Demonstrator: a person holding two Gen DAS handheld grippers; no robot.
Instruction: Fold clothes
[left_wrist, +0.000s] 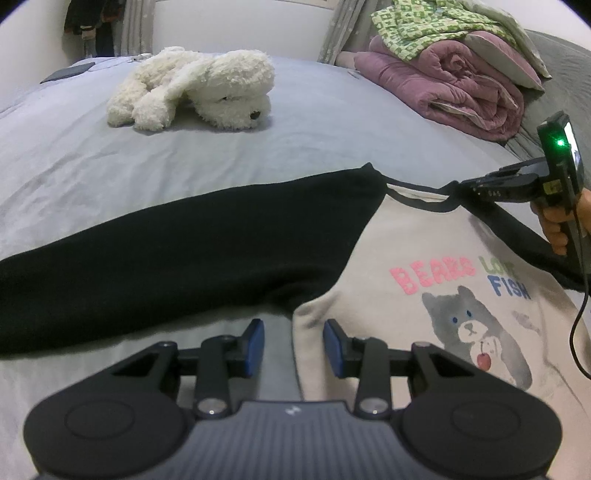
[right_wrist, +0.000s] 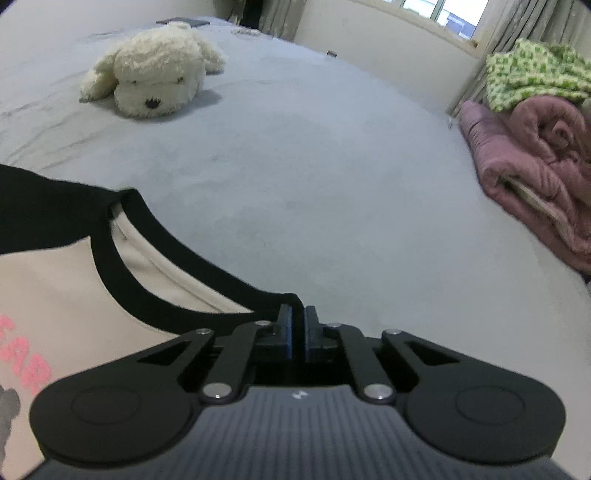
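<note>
A cream sweatshirt (left_wrist: 424, 251) with black sleeves, a black collar and a bear print lies flat on the grey bed. Its left black sleeve (left_wrist: 166, 251) stretches out to the left. My left gripper (left_wrist: 293, 328) is open, low over the side edge of the shirt just below the armpit, one finger on each side of the edge. My right gripper (right_wrist: 298, 314) is shut on the black collar (right_wrist: 155, 236) at its right shoulder end. It also shows in the left wrist view (left_wrist: 469, 184), holding the collar taut.
A white plush dog (left_wrist: 195, 92) lies further back on the grey bed sheet (left_wrist: 258, 155). A rolled purple quilt (left_wrist: 454, 85) with green checked cloth (left_wrist: 432, 26) on top lies at the back right. A dark flat object (left_wrist: 68, 72) lies at the far left.
</note>
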